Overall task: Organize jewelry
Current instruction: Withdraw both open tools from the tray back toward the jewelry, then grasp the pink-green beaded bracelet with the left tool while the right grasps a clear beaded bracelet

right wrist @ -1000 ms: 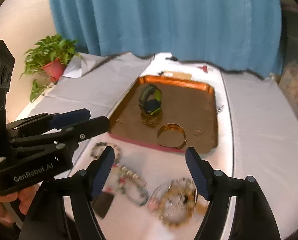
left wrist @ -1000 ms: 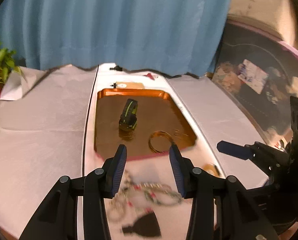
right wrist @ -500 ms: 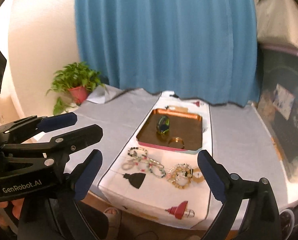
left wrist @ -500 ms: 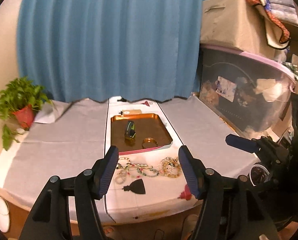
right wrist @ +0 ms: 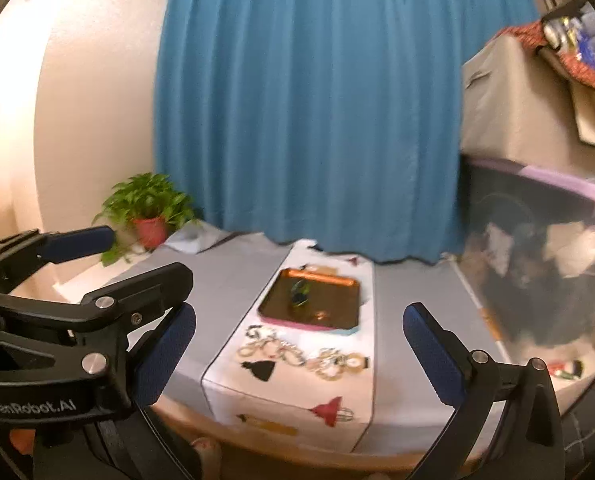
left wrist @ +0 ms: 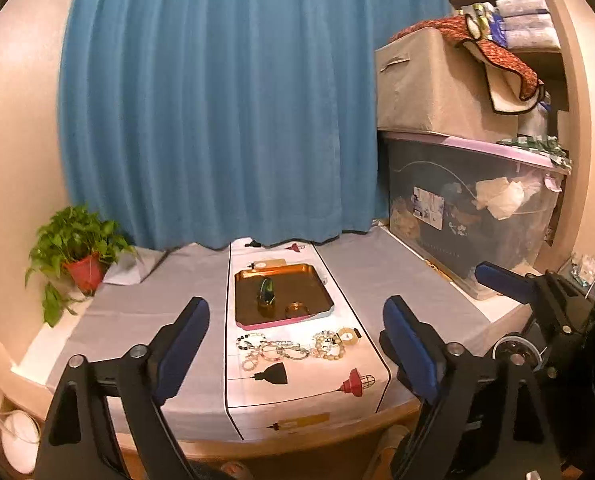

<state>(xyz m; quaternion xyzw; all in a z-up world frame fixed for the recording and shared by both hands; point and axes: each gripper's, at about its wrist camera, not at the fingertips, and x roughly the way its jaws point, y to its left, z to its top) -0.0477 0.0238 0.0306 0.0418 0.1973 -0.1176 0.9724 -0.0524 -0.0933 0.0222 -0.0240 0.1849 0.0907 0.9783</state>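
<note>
Both sets of tongs, left tongs [left wrist: 295, 342] and right tongs [right wrist: 299, 346], are opening wide and hold nothing, positioned well back from the tabletop [left wrist: 153, 312]. Beyond them, the loose bracelets [left wrist: 293, 348] lie in a row on the white runner [left wrist: 305, 392], just short of the orange tray [left wrist: 321, 284], which contains a watch [left wrist: 266, 292] and a bangle [left wrist: 296, 310]. Judgement: between placements; the next move calls for an approach to one bracelet for transfer into the tray.

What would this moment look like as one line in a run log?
left gripper: opening, empty | right gripper: opening, empty | tray: watch, bangle | bead bracelets: on runner, before tray
</note>
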